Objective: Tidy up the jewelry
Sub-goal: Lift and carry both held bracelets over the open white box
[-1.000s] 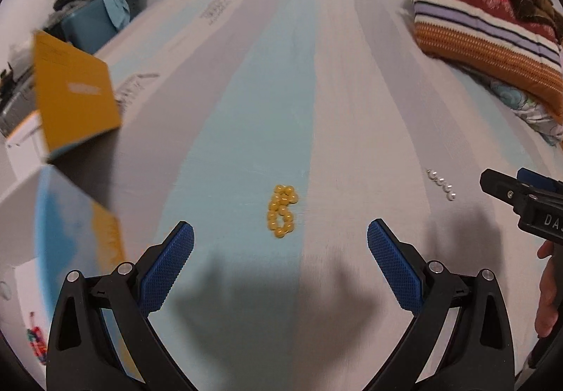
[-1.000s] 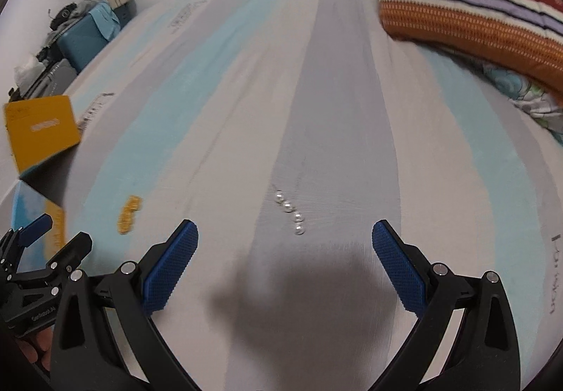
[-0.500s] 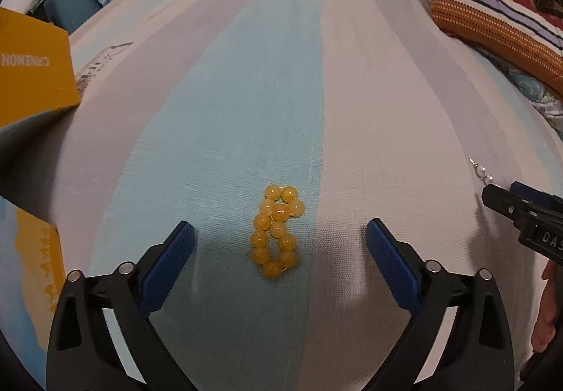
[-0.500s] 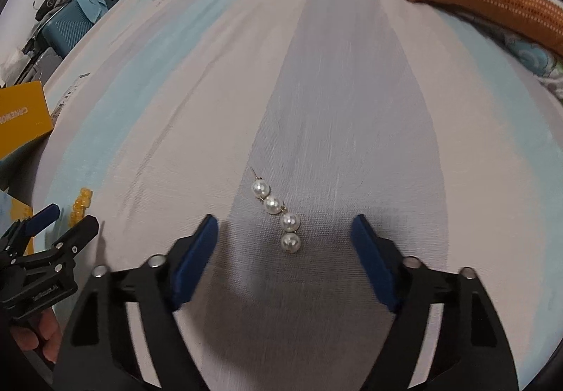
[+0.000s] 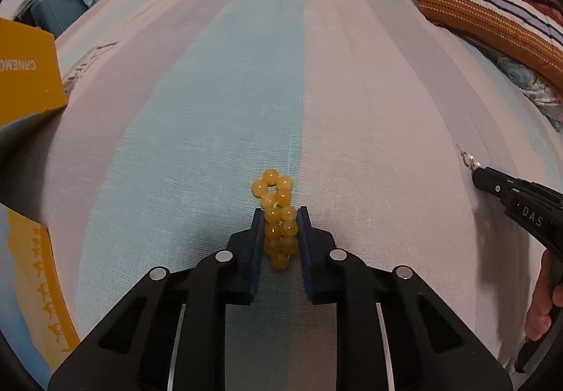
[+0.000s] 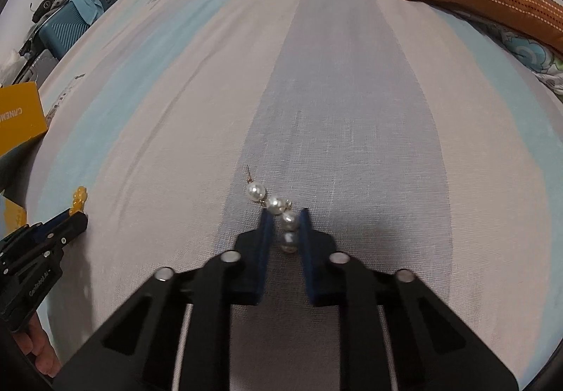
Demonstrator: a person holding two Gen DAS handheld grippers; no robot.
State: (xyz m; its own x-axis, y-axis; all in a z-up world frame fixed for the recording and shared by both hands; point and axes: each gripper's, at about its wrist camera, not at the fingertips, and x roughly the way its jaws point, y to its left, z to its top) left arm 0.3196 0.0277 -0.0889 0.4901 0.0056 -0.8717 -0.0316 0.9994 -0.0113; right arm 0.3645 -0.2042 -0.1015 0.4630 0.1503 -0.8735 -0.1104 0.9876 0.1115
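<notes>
A yellow bead bracelet point(image 5: 278, 215) lies folded on the striped bedsheet point(image 5: 218, 109). My left gripper point(image 5: 280, 215) is shut on its near half, low on the sheet; its far beads stick out past the pads. A pearl earring point(image 6: 278, 211) with a thin post lies on the grey stripe. My right gripper point(image 6: 285, 217) is shut on its two near pearls; the other two lie outside. The right gripper point(image 5: 517, 201) also shows in the left wrist view, with the pearls point(image 5: 470, 160) at its tip. The left gripper point(image 6: 52, 232) and bracelet point(image 6: 78, 203) show in the right wrist view.
A yellow box point(image 5: 24, 74) stands at the left edge of the bed, with a printed yellow-and-blue panel point(image 5: 31, 285) nearer me. A folded striped blanket point(image 5: 492, 0) lies at the far right. A blue suitcase point(image 6: 70, 29) stands beyond the bed's far left corner.
Both grippers have moved down and forward to the sheet and closed: the left on the yellow bracelet, the right on the pearl earring. Both stood wide open one second ago.
</notes>
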